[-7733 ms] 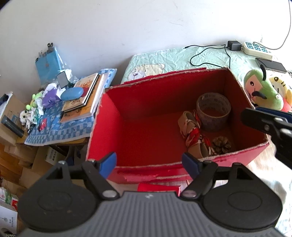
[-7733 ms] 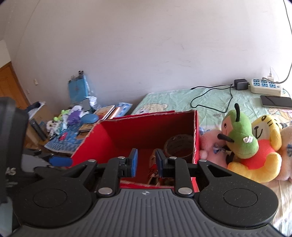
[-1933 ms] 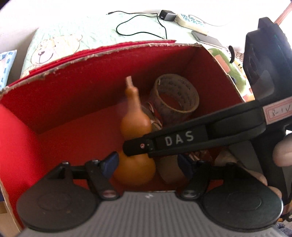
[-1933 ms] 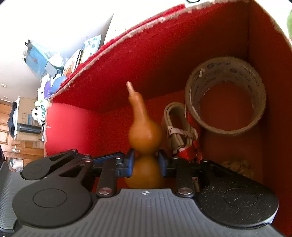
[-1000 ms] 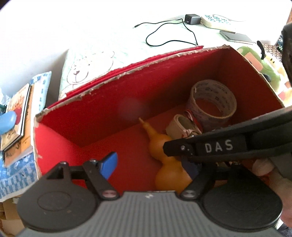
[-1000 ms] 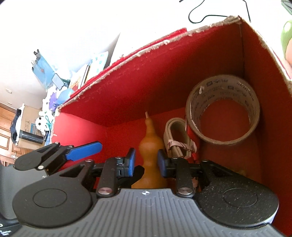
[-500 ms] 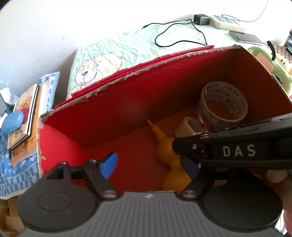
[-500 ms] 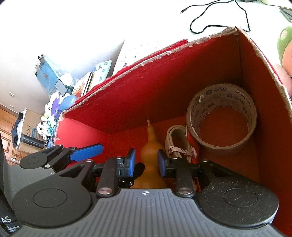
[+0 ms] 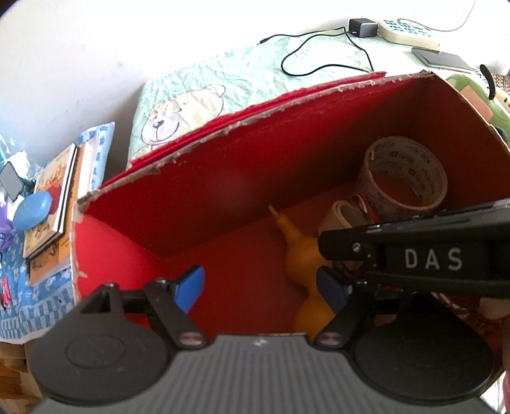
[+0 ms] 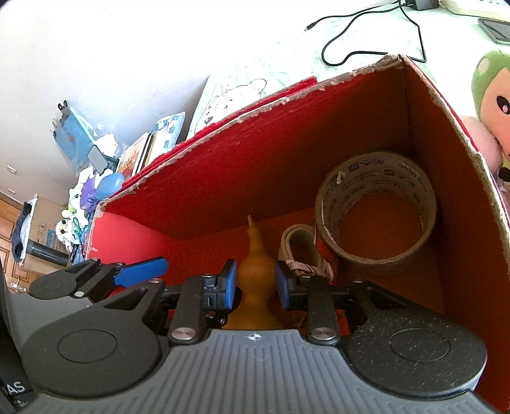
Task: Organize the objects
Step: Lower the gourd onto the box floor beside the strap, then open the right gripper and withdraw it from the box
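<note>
An orange-brown gourd (image 9: 299,248) lies on the floor of the red box (image 9: 287,98), its stem pointing to the back left. In the right wrist view the gourd (image 10: 255,248) shows through the narrow gap of my right gripper (image 10: 255,280). The gripper hangs above it and is open, its pads off the gourd. My left gripper (image 9: 259,285) hovers over the box's front, open wide with nothing between its fingers. The right gripper's black body (image 9: 414,258) crosses in front of it. A tape roll (image 10: 376,178) and a folded strap bundle (image 10: 296,235) sit in the box's right end.
Plush toys (image 10: 491,95) press against the box's right wall. Books and a blue oval case (image 9: 32,210) lie on a blue cloth to the left. Behind the box are a bear-print sheet (image 9: 181,108), a black cable, a power strip (image 9: 408,28) and a phone (image 9: 440,59).
Two seconds ago my right gripper held the gourd upright by its waist. The gourd now lies on the box floor and the gripper has drawn back. Both views have pulled away slightly.
</note>
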Demonstrator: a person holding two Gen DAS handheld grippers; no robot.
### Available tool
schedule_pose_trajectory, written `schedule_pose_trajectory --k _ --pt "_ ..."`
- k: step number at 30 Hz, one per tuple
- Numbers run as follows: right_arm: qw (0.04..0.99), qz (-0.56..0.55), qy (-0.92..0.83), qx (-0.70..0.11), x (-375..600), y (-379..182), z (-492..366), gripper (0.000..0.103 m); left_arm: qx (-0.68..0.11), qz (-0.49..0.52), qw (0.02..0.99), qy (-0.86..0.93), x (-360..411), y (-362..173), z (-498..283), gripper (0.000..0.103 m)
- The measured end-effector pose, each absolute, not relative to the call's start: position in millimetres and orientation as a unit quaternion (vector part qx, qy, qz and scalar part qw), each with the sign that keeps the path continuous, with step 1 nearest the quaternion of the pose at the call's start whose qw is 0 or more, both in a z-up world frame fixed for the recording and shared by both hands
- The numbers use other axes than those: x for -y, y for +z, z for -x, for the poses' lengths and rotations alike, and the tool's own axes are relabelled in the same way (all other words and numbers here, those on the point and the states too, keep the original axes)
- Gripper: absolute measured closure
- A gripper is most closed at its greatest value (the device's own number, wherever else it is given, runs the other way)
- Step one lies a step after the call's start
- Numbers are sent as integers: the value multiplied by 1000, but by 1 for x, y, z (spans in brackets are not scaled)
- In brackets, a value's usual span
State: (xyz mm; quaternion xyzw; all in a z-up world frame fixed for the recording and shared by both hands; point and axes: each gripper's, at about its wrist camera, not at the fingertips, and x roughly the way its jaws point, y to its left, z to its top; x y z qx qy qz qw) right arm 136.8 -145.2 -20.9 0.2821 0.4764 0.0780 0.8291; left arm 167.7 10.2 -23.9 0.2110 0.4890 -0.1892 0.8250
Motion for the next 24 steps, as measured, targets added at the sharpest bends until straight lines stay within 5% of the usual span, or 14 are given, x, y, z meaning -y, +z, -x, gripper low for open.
schedule_pose_trajectory --k 24 --pt "840 -262 80 -468 144 -19 -138 74 -476 -214 836 -168 -7 -25 -166 22"
